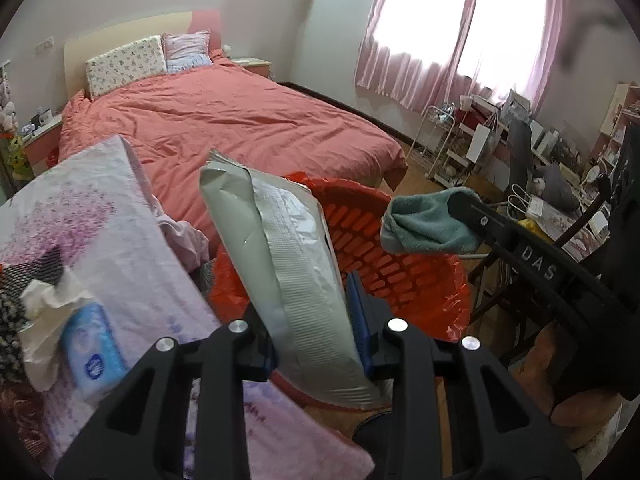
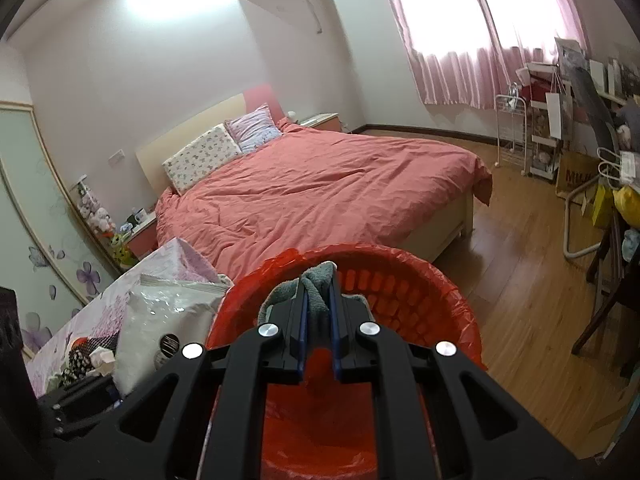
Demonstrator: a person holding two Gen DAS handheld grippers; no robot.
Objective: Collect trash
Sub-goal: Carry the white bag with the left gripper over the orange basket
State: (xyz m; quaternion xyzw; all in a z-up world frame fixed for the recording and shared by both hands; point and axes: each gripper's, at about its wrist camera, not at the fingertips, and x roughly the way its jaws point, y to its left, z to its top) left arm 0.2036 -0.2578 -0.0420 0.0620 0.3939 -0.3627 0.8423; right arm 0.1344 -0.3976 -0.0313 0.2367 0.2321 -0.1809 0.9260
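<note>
From the left wrist we see our left tongs (image 1: 316, 344) pinching a silver foil bag (image 1: 288, 272), held upright at the near rim of the red-lined basket (image 1: 400, 264). Beyond it, our right tongs (image 1: 460, 216) grip a teal cloth (image 1: 424, 220) above the basket. A crumpled tissue (image 1: 48, 304) lies on the floral-covered worktop (image 1: 120, 216) at left.

From the right wrist, our right tongs (image 2: 319, 320) clamp the teal cloth (image 2: 318, 280) over the basket (image 2: 420, 288); the foil bag (image 2: 160, 320) stands beside it.

"DAS" in white letters on the right gripper (image 1: 464, 206), partial "MU" on a cardboard box (image 2: 576, 176)
</note>
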